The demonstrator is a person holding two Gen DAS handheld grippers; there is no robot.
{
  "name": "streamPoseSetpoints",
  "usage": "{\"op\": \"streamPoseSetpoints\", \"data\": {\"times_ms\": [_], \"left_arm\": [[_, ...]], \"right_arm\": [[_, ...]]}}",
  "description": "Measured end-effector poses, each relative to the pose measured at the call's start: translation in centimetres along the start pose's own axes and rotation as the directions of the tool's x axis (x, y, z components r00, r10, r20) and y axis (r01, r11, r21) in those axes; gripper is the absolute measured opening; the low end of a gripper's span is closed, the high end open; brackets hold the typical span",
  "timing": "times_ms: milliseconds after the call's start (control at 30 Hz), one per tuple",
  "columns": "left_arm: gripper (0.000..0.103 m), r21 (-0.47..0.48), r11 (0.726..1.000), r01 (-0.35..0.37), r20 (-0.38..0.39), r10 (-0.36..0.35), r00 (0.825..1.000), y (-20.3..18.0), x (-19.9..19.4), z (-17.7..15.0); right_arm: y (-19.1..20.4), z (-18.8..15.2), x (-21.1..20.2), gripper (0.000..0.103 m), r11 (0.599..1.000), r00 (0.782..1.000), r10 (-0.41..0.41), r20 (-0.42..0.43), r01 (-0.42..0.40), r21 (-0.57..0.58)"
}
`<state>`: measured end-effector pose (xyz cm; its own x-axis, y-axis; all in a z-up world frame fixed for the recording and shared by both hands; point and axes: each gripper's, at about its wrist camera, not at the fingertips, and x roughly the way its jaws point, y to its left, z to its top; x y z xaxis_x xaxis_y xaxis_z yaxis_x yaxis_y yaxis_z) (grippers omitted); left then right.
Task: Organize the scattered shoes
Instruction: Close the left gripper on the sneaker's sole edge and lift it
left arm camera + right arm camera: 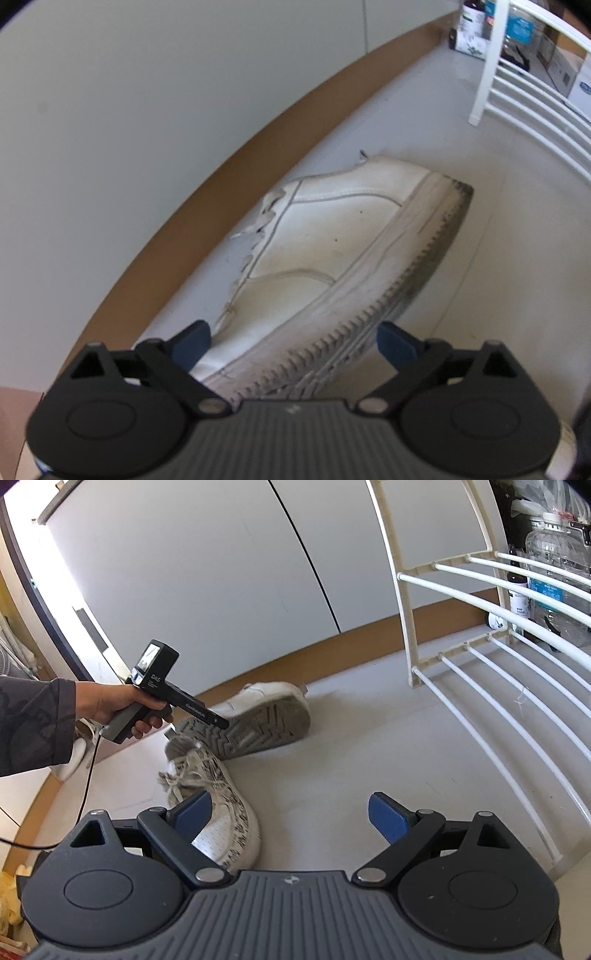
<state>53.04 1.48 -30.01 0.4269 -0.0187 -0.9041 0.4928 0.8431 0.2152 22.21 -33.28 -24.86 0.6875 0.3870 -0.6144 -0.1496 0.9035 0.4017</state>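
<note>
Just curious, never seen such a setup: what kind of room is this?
Probably a home entryway or storage corner. A white sneaker lies tipped on its side on the floor by the wall, a patterned sneaker sits nearby, and an empty white shoe rack stands beside them.

Floor (369,746): pale grey, smooth, bounded by a brown skirting strip (362,642) along the wall. Two shoes are seen on it — a white sneaker (258,720) tipped on its side, dirty tread exposed, close to the skirting, and a white knit sneaker with black flecks (218,805) just beside it, upright. A white slatted rack (491,686) is stood on the floor near them.
</note>
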Motion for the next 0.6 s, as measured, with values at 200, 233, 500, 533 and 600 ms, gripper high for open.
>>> {"op": "streamPoseSetpoints", "data": {"times_ms": [200, 233, 500, 533, 600], "left_arm": [[0.096, -0.05, 0.999, -0.004, -0.009, 0.004, 1.0, 1.6, 0.4, -0.4], [0.094, -0.052, 0.999, -0.011, -0.011, 0.01, 1.0, 1.8, 0.3, -0.6], [0.084, -0.092, 0.993, -0.075, -0.056, 0.07, 0.996, 4.1, -0.3, -2.8], [0.084, -0.089, 0.993, -0.081, -0.057, 0.076, 0.995, 4.2, -0.5, -3.1], [0.083, -0.097, 0.992, -0.08, -0.048, 0.076, 0.996, 4.3, -0.9, -3.3]], "right_arm": [[-0.1, -0.4, 0.3, 0.095, 1.0, 1.0, -0.006, -0.03, 0.005, -0.009], [0.0, -0.4, 0.4, 0.095, 1.0, 0.999, -0.003, -0.034, 0.003, -0.009], [0.7, -0.5, 0.8, 0.095, 1.0, 0.999, 0.015, -0.038, -0.015, -0.015], [0.8, -0.5, 0.8, 0.095, 1.0, 0.999, 0.017, -0.038, -0.017, -0.015], [0.9, -0.5, 0.9, 0.095, 1.0, 0.999, 0.02, -0.041, -0.021, -0.017]]}}
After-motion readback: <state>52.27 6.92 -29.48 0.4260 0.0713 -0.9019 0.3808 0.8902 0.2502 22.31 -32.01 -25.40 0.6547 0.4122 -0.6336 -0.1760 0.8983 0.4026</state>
